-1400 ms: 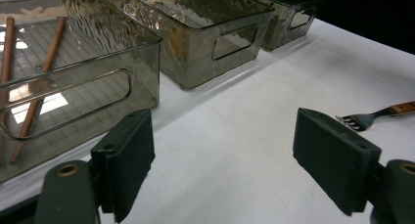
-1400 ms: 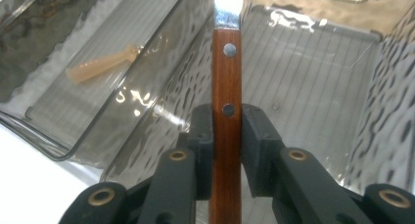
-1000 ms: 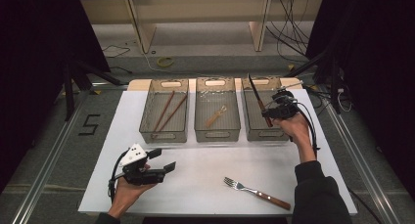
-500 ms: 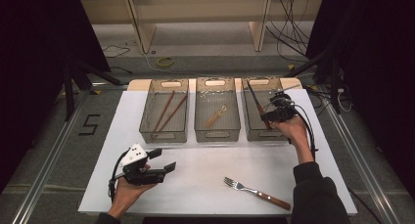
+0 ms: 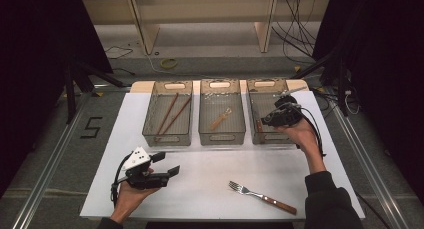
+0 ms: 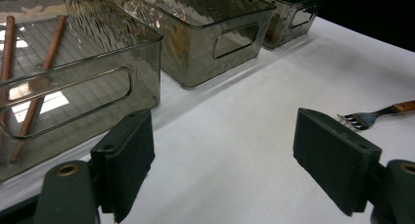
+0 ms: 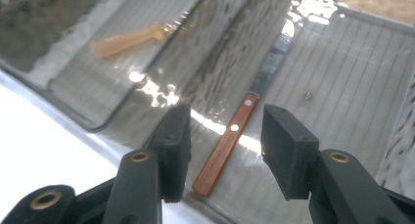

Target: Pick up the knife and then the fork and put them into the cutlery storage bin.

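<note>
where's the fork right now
The fork lies on the white table near its front edge, right of centre in the high view, outside the bins.

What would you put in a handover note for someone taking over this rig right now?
Left gripper: open, empty, held low over the white table at the near left.
Right gripper: open, empty, over the right bin.
Knife: lies loose on the right bin's floor, between the right gripper's jaws but not gripped.
Left bin: two chopsticks. Middle bin: a light wooden utensil.
Done, it seems: chopsticks, wooden utensil and knife sorted.
Left: the fork lies on the table, near right. Its bin is not evident.
</note>
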